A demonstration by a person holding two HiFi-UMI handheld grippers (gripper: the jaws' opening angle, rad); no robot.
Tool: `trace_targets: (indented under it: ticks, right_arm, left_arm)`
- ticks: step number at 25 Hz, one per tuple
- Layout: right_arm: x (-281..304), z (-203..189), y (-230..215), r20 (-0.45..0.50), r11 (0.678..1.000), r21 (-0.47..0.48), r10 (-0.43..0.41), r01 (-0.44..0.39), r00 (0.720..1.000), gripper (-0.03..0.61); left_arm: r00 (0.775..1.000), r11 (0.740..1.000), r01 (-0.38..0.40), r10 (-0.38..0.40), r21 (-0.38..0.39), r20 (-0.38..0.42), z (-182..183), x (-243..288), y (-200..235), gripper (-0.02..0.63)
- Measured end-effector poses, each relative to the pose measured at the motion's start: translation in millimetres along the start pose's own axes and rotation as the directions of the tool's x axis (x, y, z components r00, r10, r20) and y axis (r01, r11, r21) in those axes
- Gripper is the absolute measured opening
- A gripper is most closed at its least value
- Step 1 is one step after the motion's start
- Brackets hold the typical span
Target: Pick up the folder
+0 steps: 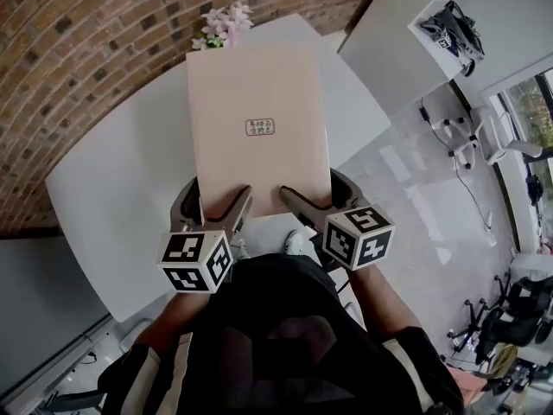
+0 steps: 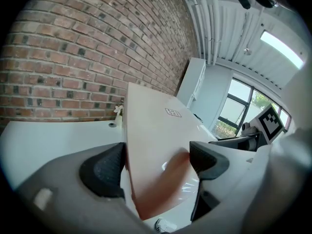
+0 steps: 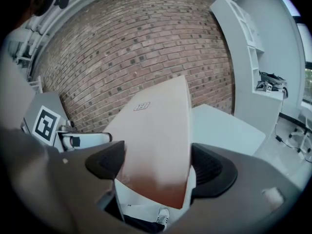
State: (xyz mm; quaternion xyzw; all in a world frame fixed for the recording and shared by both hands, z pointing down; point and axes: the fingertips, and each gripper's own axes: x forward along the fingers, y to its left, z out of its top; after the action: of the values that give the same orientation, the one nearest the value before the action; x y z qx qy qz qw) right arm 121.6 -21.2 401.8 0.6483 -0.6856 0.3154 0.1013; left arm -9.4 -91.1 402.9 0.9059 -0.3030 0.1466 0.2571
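Observation:
The folder [image 1: 259, 102] is a stiff, pale pink sheet with a small stamp near its middle. It hangs over the white table [image 1: 112, 188], held up by its near edge. My left gripper [image 1: 216, 199] is shut on its near left corner, one jaw on the top face and the other past the side edge. My right gripper [image 1: 315, 195] holds the near right corner the same way. In the left gripper view the folder [image 2: 156, 145] runs tilted between my left gripper's [image 2: 156, 167] dark pads. In the right gripper view the folder [image 3: 156, 135] slants between my right gripper's [image 3: 158, 165] pads.
A small pot of pink flowers [image 1: 223, 24] stands at the table's far edge by the brick wall [image 1: 78, 50]. A white cabinet [image 1: 406, 41] with a black device [image 1: 451, 28] on it is at the right. The person's shoes [image 1: 294, 245] show below the folder.

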Motion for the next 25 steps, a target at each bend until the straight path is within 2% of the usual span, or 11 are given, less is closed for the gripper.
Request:
trace_targets:
  ticks: [5,11,25]
  right_arm:
    - [-33.6,-0.8,-30.8,0.029,0.998,0.021,-0.052,0.052,0.998,0.430]
    - [-57.7,-5.7,-58.5,0.042,0.997,0.034,-0.076,0.074,0.996,0.430]
    - [-69.9,-12.9,-75.4,0.057,0.993,0.071,-0.094,0.090,0.994,0.430]
  left_arm:
    - [0.999,0.999,0.037,-0.037,0.035,0.004,3.6,17.7,-42.6,0.413]
    - [0.998,0.996,0.057,-0.057,0.065,-0.007,-1.5,31.5,-76.7,0.412]
    - [0.997,0.994,0.076,-0.073,0.085,-0.033,-6.6,42.4,-95.0,0.413]
